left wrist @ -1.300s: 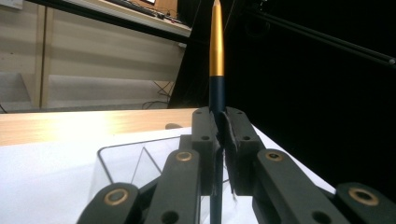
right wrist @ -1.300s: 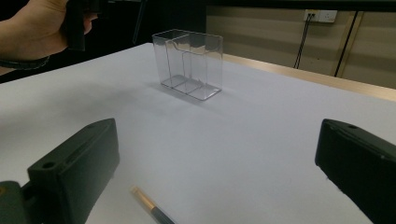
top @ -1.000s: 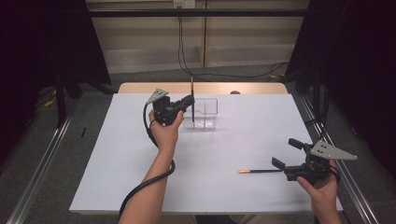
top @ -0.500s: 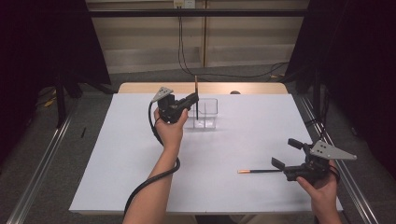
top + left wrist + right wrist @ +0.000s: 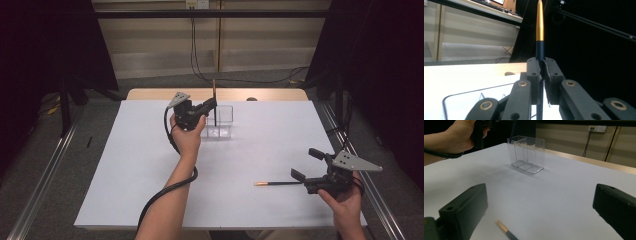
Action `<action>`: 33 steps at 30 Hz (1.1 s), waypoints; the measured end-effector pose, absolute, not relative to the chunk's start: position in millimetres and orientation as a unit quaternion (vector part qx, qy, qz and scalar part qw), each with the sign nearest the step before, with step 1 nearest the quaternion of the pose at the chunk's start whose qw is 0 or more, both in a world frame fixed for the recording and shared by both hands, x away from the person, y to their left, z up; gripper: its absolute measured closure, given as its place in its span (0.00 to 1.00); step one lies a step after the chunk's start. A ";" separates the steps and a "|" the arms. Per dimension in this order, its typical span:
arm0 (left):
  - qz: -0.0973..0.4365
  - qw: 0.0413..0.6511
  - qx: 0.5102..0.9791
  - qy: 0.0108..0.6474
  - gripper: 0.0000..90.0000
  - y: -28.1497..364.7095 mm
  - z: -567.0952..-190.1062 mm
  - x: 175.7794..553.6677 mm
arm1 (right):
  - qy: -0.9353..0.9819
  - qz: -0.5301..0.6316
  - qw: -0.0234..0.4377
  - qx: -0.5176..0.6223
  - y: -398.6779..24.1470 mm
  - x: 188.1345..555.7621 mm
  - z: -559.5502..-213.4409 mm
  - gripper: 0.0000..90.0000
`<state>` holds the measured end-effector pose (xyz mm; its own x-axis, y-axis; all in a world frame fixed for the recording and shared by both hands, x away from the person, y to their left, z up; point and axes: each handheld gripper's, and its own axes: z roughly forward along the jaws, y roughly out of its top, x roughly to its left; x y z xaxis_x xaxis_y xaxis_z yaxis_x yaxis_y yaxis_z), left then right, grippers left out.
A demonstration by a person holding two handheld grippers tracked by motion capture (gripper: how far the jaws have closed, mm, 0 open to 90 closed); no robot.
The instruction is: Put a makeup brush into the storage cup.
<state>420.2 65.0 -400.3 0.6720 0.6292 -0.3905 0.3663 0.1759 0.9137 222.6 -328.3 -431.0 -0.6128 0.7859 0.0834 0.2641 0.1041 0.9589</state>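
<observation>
My left gripper (image 5: 212, 105) is shut on a dark blue pen with a gold end (image 5: 539, 32), held upright. Its lower tip hangs over the left part of a clear plastic holder with compartments (image 5: 220, 121) at the table's far middle. In the right gripper view the holder (image 5: 527, 154) stands ahead, and the left hand with its gripper is at the upper left. My right gripper (image 5: 306, 165) is open near the front right, low over the table. A second pen (image 5: 277, 183) lies flat on the white table beside it, and that pen (image 5: 505, 231) shows between the right jaws.
A white sheet (image 5: 125, 165) covers the table, with a wooden strip (image 5: 270, 94) along the far edge. Metal rails (image 5: 45, 170) run down both sides. The left gripper's black cable (image 5: 165, 190) trails along the forearm.
The left gripper has shifted slightly right with the upright pen, bringing it over the clear holder. The right gripper and the lying pen have kept still.
</observation>
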 end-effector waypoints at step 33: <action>0.107 0.651 0.647 0.382 0.93 38.1 -396.7 433.9 | 0.707 0.557 0.233 0.369 -328.9 222.2 -430.9 0.00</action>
<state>433.9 38.1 -396.7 0.6855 0.6340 -0.3579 0.3546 0.1385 0.9247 222.2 -328.9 -430.9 -0.6195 0.7808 0.0816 0.2614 0.1071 0.9593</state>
